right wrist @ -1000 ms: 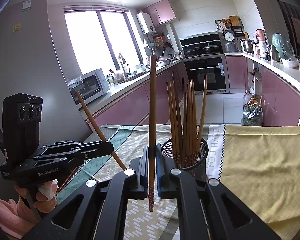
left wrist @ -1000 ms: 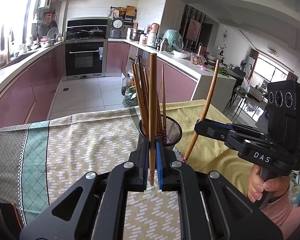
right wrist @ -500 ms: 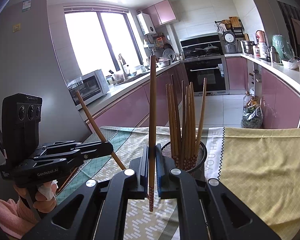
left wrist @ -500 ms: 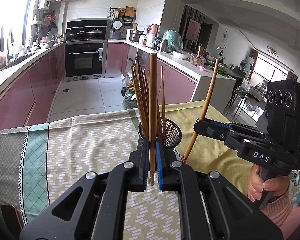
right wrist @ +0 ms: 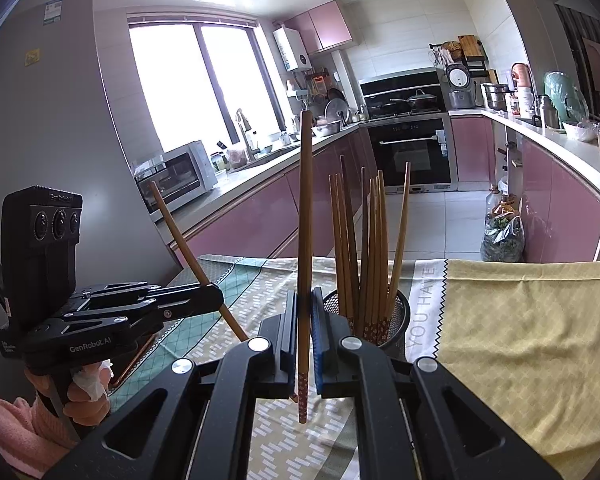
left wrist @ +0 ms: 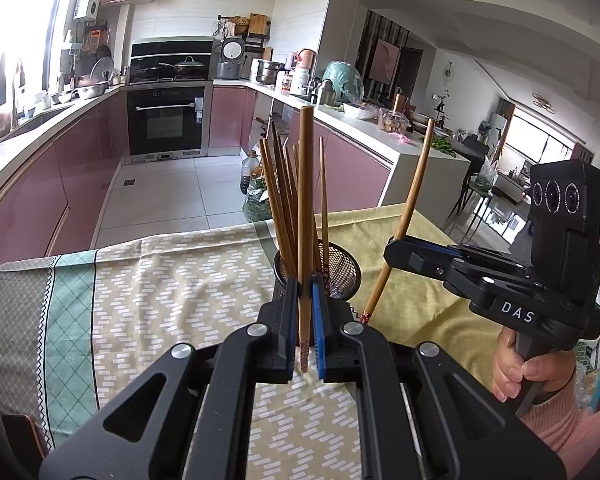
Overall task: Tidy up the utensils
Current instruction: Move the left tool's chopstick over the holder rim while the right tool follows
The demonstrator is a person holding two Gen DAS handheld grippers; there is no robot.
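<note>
Across the table lay a patterned tablecloth [left wrist: 152,304], its green-bordered end toward the window side and a plain yellow cloth [right wrist: 520,340] covering the opposite end. Near the middle of the table, where the two cloths met, stood a black mesh holder [left wrist: 340,272] with a bundle of wooden chopsticks [right wrist: 364,248] standing upright in it, their patterned tips down.

The left gripper [left wrist: 306,312] hovered just in front of the holder, its blue-lined jaws clamped on a single chopstick [left wrist: 305,216] held nearly vertical, the patterned tip hanging just below the jaws and above the cloth. The right gripper [right wrist: 305,332] was close beside the holder too, pinching another chopstick [right wrist: 305,240] upright in the same manner, its decorated tip poking out beneath the fingers.

In the left wrist view the right gripper's chopstick leaned at a slant beside the holder, its tip above the yellow cloth; neither held stick touched the holder.
</note>
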